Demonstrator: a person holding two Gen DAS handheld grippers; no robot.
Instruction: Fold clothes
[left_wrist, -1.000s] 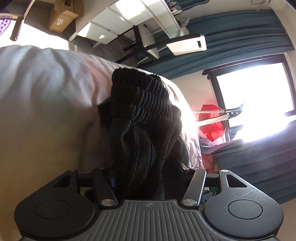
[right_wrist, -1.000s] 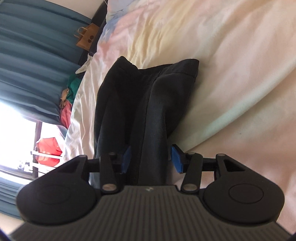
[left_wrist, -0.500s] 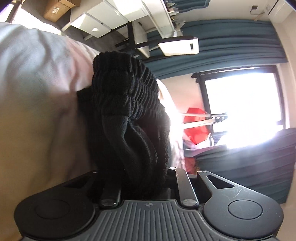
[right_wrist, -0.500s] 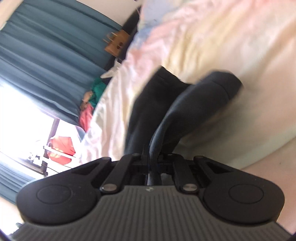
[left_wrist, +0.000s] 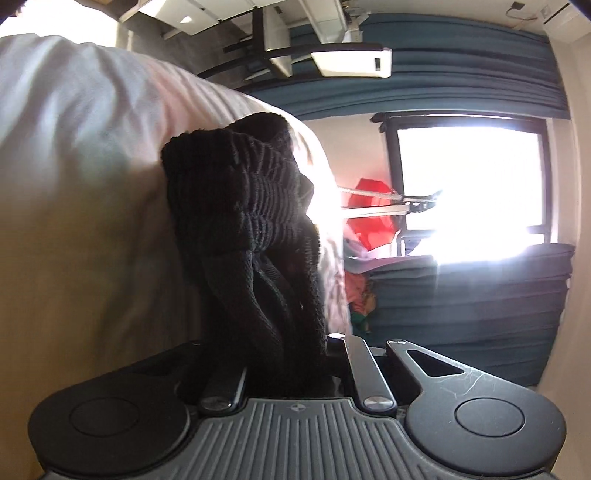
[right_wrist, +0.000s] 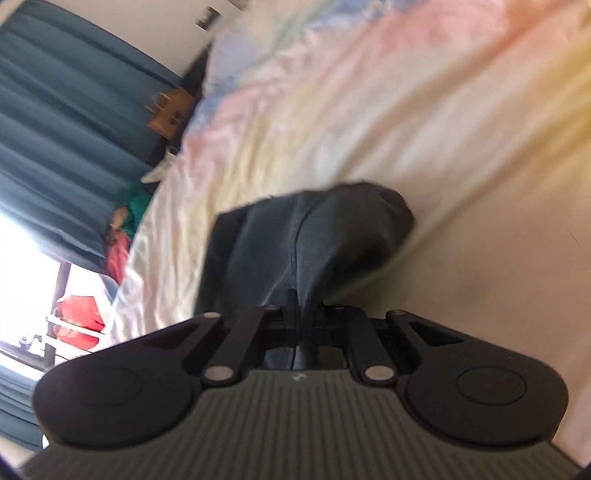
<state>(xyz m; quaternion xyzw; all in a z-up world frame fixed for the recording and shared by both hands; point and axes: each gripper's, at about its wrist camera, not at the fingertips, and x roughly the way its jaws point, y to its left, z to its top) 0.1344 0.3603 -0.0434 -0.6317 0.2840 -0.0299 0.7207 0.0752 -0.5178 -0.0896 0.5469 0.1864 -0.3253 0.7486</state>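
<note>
Bed (right_wrist: 369, 110), pastel sheet, fills both views. Dark garment (right_wrist: 314, 236) lies on it, bunched, long axis running straight away from each gripper. Ribbed waistband end (left_wrist: 236, 192) rises ahead in left view; smooth fabric with seam ahead in right view. Left gripper (left_wrist: 284, 354) jaws just closed, pinching thick fold of garment. Right gripper (right_wrist: 301, 317) jaws pressed together on thin pinch of same cloth. Teal curtains (left_wrist: 443, 92), bright window (left_wrist: 469, 177) beyond bed edge; red item (left_wrist: 369, 214) by window.

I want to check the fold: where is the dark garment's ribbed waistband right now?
In the left wrist view the ribbed waistband sits centre-left, bunched above the left tongs, on the pale bedsheet.
</note>
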